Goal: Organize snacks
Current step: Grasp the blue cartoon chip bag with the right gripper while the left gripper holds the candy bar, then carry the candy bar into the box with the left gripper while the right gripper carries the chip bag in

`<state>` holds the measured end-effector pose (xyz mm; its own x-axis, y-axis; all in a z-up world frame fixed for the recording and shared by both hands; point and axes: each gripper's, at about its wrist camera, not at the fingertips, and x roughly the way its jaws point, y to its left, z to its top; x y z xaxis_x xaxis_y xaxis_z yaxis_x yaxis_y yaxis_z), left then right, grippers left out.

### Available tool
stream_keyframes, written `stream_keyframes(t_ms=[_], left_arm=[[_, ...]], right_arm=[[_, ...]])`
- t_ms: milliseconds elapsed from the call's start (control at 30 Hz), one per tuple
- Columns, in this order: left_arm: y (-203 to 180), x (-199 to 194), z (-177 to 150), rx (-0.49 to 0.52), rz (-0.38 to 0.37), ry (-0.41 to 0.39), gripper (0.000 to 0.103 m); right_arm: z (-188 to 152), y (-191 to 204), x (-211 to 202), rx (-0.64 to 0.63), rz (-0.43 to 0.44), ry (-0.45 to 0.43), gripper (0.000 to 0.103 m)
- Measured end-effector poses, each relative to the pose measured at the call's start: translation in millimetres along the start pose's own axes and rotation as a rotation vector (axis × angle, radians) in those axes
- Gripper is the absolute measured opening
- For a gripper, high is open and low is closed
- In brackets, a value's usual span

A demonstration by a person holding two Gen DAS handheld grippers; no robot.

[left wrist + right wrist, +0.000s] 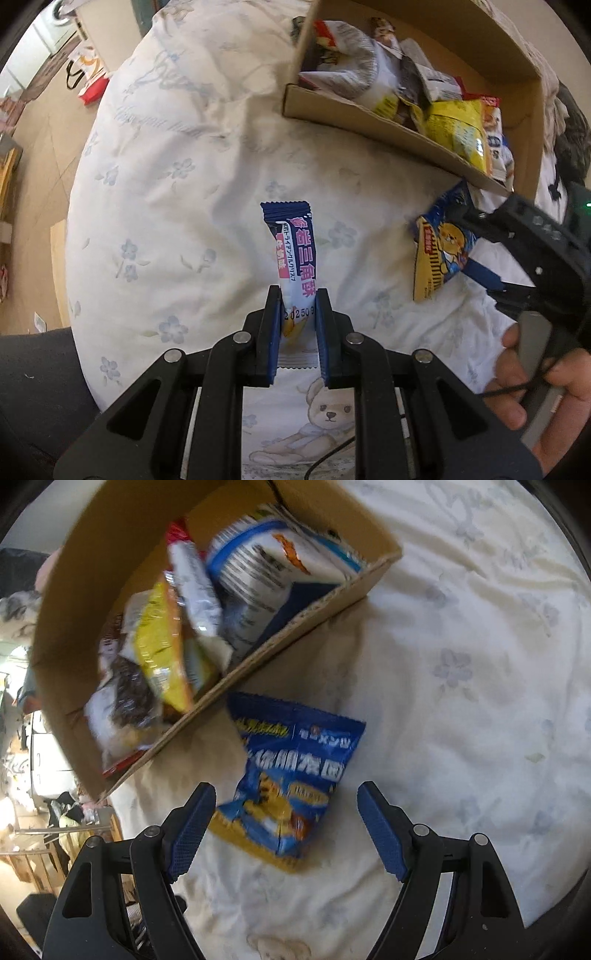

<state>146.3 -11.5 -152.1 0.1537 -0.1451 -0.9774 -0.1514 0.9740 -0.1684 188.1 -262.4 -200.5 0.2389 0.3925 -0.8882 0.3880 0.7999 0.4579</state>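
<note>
My left gripper [297,295] is shut on a long blue-and-white snack bar [293,251] with pink writing, held above the bed. A cardboard box [369,114] holding several snack packets stands at the upper right; it also shows in the right wrist view [306,616]. A blue-and-yellow snack bag [288,786] lies on the sheet beside the box. My right gripper [286,801] is open, its fingers on either side of that bag's lower end. In the left wrist view the right gripper [476,251] sits at that bag [439,254].
The white floral bedsheet [177,192] covers the bed. The floor to the left holds a red-and-white bag [88,74] and other clutter. A hand [517,391] grips the right gripper's handle at lower right.
</note>
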Motion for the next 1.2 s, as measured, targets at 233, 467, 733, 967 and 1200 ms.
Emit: stream_keyframes(t_ms=[233, 467, 733, 967, 1200], left_arm=[[19.3, -9.9, 5.6, -0.044, -0.008, -0.021, 0.014], [18.6, -16.4, -0.9, -0.043, 0.007, -0.037, 0.014], [7.4, -19.0, 2.6, -0.016, 0.038, -0.073, 0.014], [1.6, -23.2, 4.1, 0.011, 0.081, -0.117, 0.014], [11.5, -17.7, 10.3, 0.021, 0.116, -0.141, 0.014]], right_arm=[[-6.6, 18.8, 14.3, -0.130, -0.138, -0.039, 0.077], [-18.3, 24.9, 13.0, -0.221, -0.217, -0.059, 0.047], [-39.4, 15.4, -15.3, -0.207, -0.095, -0.033, 0.020], [-49.0, 13.5, -37.7, -0.211, -0.033, -0.047, 0.020], [-61.4, 5.6, -60.6, -0.228, 0.024, -0.074, 0.020]])
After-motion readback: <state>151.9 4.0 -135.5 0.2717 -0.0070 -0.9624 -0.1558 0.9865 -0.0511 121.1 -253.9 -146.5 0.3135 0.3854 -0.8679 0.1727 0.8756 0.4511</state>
